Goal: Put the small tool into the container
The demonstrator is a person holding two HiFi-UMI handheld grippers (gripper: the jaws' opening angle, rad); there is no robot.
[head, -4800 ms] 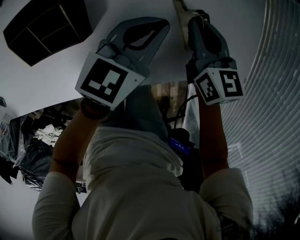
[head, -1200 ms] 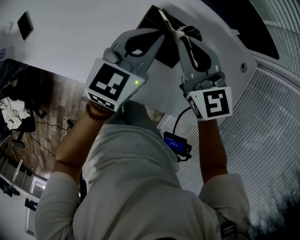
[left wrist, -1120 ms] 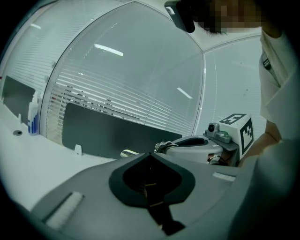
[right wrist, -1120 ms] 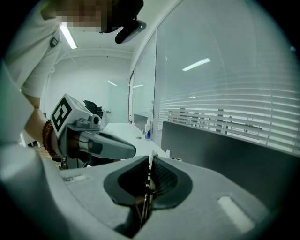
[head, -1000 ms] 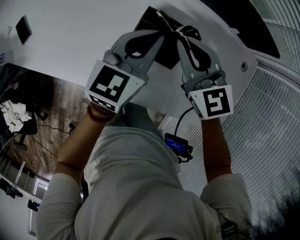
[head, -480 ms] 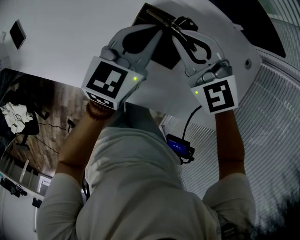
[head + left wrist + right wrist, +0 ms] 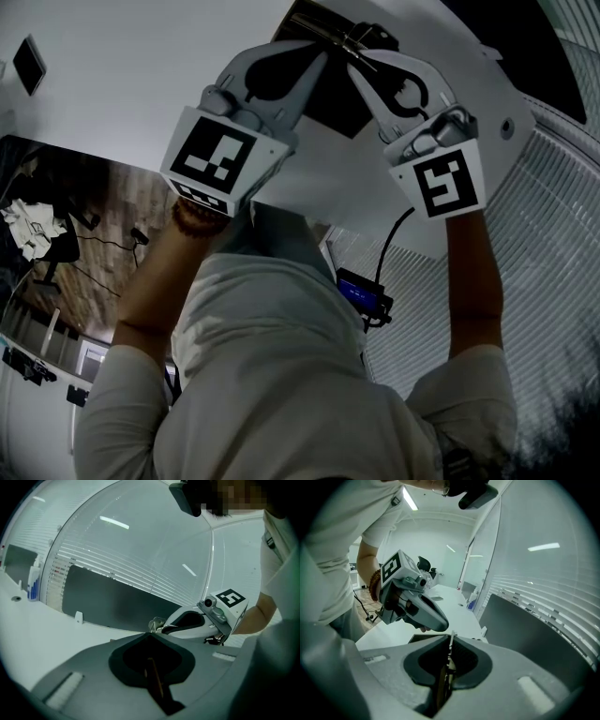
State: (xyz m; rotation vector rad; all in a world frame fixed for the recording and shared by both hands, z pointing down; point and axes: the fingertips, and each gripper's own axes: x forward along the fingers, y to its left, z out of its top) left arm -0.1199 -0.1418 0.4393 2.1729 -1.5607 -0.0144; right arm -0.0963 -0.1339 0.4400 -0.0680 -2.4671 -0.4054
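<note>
1. At the left, the left gripper (image 7: pixel 320 54) has its jaws together; its own view shows nothing between them; its tips sit just beside the right gripper's tips, above the container
2. In the middle, the container (image 7: pixel 339 105) is a dark open tray on the white table (image 7: pixel 141 56); both sets of jaws hang over it, so it lies below and just beyond the tool's free end
3. The small tool (image 7: pixel 450 649) is a thin metal strip; its long axis runs along the right jaws and it sticks out a little past their tips, slanting down towards the tray
4. At the right, the right gripper (image 7: pixel 451 638) is closed narrowly on the small tool; this hand carries the tool, so lowering it into the tray looks like its job, with the left merely close by
5. Hard to make out: the head view is dim and the grippers cover most of the tray, so I cannot tell its compartments apart; whether the left tips touch the tool is unclear; the tool's held end is hidden between the pads
</note>
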